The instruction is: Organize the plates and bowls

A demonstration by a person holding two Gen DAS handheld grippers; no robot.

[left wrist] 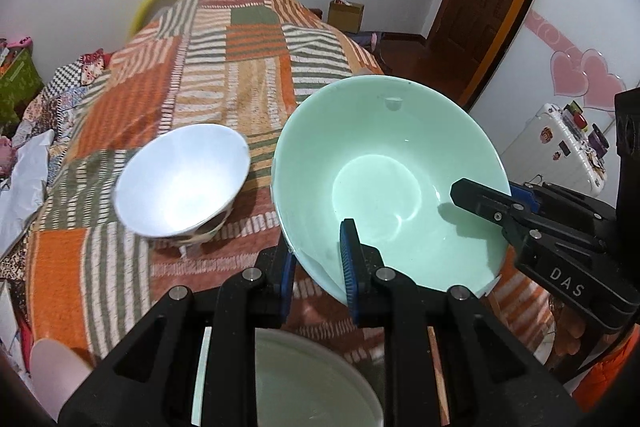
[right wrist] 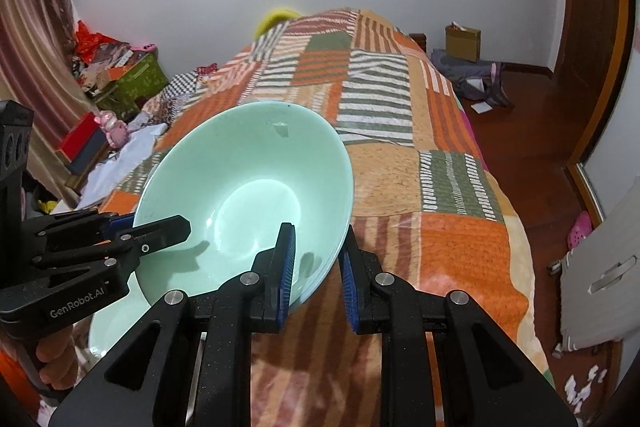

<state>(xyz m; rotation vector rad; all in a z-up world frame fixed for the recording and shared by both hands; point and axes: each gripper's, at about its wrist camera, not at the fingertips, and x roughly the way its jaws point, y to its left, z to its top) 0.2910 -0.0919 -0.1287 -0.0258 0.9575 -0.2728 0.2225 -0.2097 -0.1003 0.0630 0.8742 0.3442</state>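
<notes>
Both grippers' fingers (left wrist: 349,259) clamped on the tilted green bowl (left wrist: 384,163), seemingly empty; white bowl (left wrist: 182,179) beside.

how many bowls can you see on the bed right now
2: a green bowl held tilted by both hand-held grippers, and a white bowl to its left on the blanket. Others may be hidden.
</notes>
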